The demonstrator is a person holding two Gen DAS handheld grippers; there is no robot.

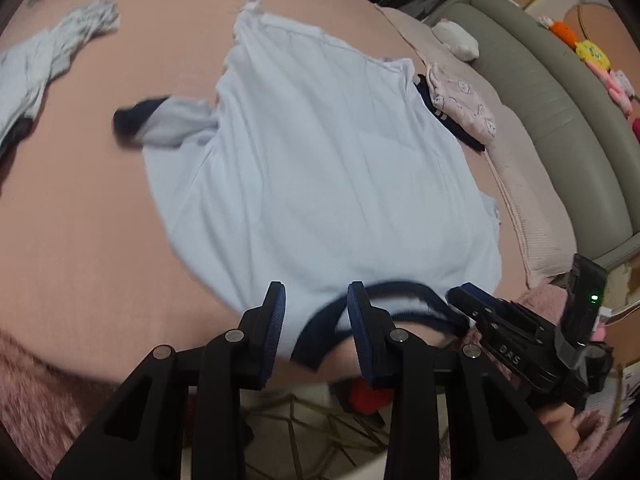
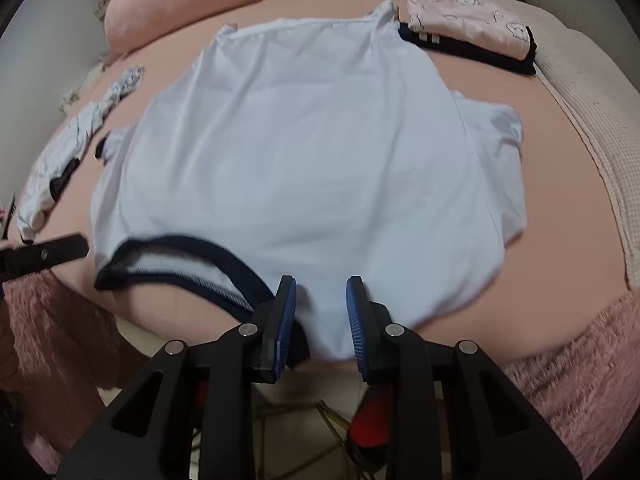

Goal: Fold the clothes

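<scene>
A white T-shirt [image 1: 320,152] with a navy collar [image 1: 400,288] lies spread flat on the pink bed [image 1: 80,220], collar end nearest me. In the left wrist view my left gripper [image 1: 318,312] hovers over the collar with its blue pads apart and cloth under the gap. My right gripper [image 1: 472,304] shows at the right of that view. In the right wrist view the right gripper [image 2: 320,312] stands open at the T-shirt's [image 2: 312,152] near edge beside the collar [image 2: 180,248]; white cloth lies between its pads, unpinched. The left gripper's tip [image 2: 60,250] enters from the left.
A folded pink and navy stack [image 2: 472,36] sits at the far right of the bed. A crumpled pale garment [image 2: 80,140] lies at the left, a pink pillow [image 2: 180,8] behind. A fuzzy pink blanket [image 2: 560,380] lines the near edge; a grey-green headboard [image 1: 540,80] runs alongside.
</scene>
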